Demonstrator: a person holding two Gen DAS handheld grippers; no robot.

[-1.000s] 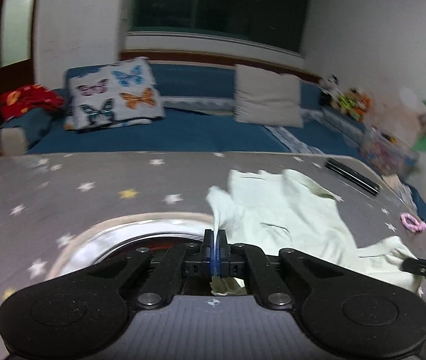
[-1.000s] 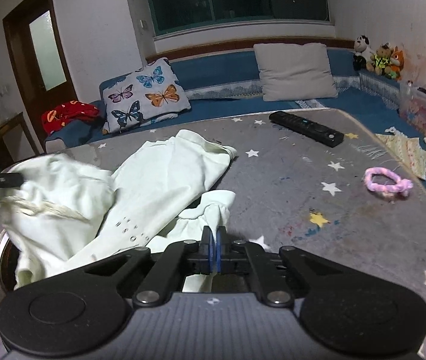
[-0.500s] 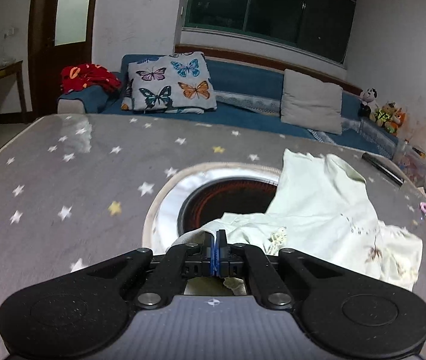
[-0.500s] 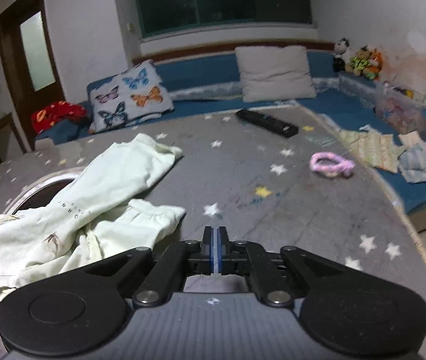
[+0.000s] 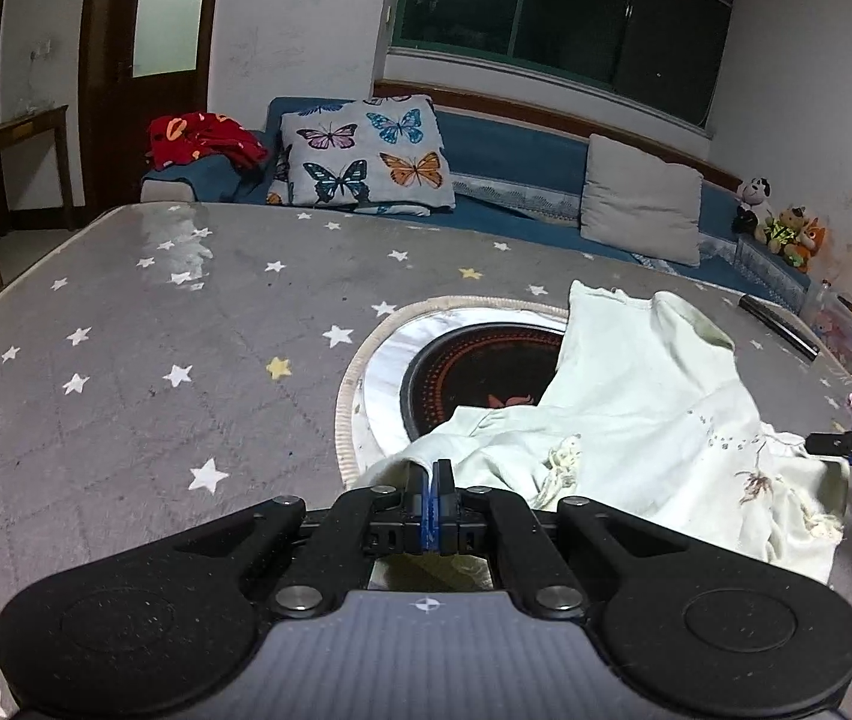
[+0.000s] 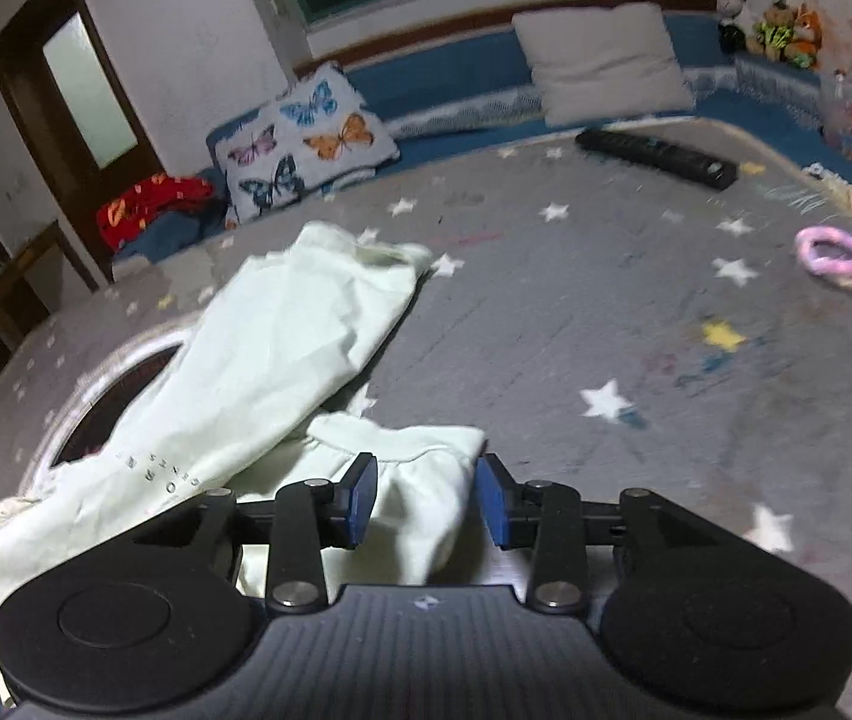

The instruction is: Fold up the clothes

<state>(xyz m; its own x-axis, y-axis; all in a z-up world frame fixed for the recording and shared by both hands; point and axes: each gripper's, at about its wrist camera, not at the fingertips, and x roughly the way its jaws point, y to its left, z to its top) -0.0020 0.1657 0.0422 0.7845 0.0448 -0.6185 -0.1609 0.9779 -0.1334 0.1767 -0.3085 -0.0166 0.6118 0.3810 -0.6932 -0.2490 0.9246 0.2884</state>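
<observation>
A pale green garment (image 5: 636, 396) lies crumpled on the grey star-patterned table (image 5: 186, 312), partly over a round cutout. My left gripper (image 5: 434, 480) is shut on the garment's near-left edge, with cloth pinched between the blue pads. In the right wrist view the same garment (image 6: 282, 348) stretches from the far middle to the near left. My right gripper (image 6: 426, 498) stands open, and a fold of the garment lies between its fingers (image 6: 363, 495). The right gripper's tip (image 5: 846, 444) shows at the far right of the left wrist view.
A round hotplate (image 5: 474, 366) sits in the table's cutout, half under the garment. A black remote (image 6: 654, 159) and a pink hair tie (image 6: 846, 258) lie on the right part of the table. A blue sofa with a butterfly pillow (image 5: 366, 156) runs behind.
My right gripper has opened from shut and now straddles a fold of the garment. My left gripper stays shut on the cloth and has shifted a little.
</observation>
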